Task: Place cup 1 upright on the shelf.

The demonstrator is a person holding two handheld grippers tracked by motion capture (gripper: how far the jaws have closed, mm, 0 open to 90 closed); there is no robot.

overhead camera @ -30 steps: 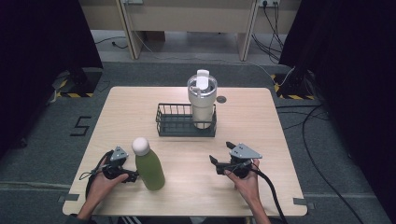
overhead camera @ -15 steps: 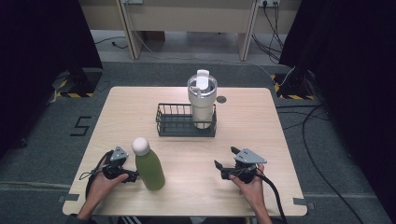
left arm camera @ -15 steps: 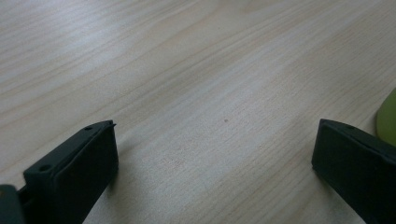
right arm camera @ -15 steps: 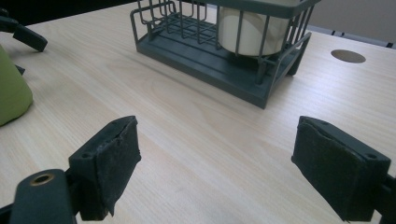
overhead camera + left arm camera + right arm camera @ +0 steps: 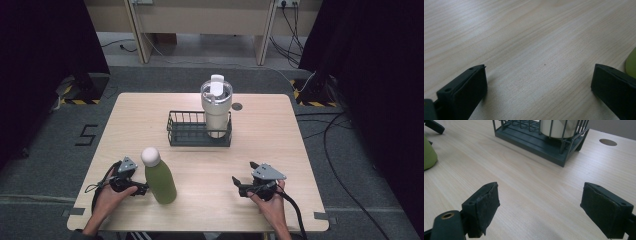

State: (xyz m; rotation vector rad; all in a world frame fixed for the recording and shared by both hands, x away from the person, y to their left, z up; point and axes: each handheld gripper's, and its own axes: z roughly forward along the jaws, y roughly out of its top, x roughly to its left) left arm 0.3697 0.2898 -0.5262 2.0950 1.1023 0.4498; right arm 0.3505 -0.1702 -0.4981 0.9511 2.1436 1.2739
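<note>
A green bottle with a white cap stands upright near the table's front left. My left gripper rests on the wood just left of it, open; in the left gripper view its jaws span bare wood, with the green bottle a sliver beside the right jaw. My right gripper lies open at the front right. Its jaws point across bare table toward a black wire basket. That basket holds a cream tumbler with a lid, upright at its right end.
The wooden table has a round cable hole behind the basket. The green bottle and a jaw of the left gripper appear at the left of the right gripper view. Cables run over the floor around the table.
My right gripper has slid a little toward the near edge and to the right. The left gripper, bottle, basket and tumbler have stayed put.
</note>
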